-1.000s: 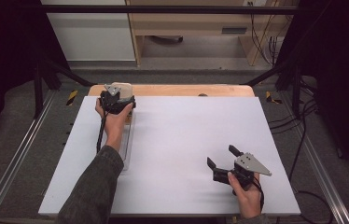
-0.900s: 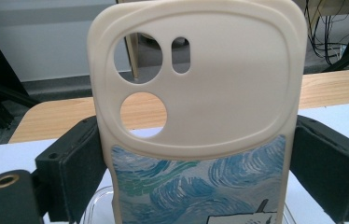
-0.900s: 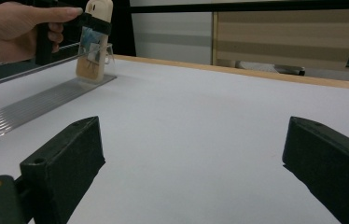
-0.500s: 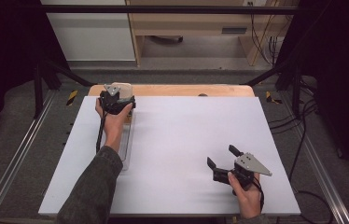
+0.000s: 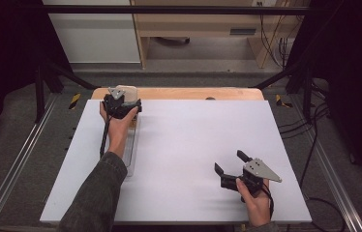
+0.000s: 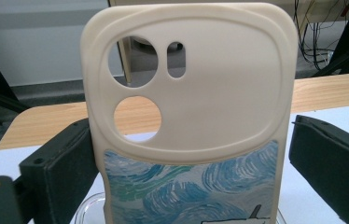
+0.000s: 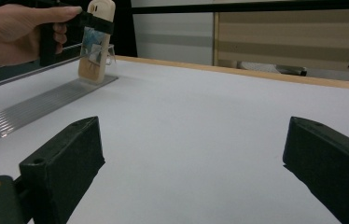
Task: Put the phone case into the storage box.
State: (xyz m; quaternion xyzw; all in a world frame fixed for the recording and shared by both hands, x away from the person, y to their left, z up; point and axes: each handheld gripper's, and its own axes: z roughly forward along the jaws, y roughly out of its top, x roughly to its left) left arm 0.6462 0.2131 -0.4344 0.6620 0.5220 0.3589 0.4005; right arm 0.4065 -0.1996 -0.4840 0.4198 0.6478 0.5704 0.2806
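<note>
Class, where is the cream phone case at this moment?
The phone case stands upright between the jaws of the left hand-held gripper, at the table's far left corner, over the far end of the clear ribbed rack.

no readable text, label or number on anything here.

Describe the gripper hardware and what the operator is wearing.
Both grippers are black with two blocky, padded black jaws. The left gripper and right gripper each carry a grey three-cornered plate on top and trail a black cable. The left arm wears a dark grey-green sleeve.
</note>
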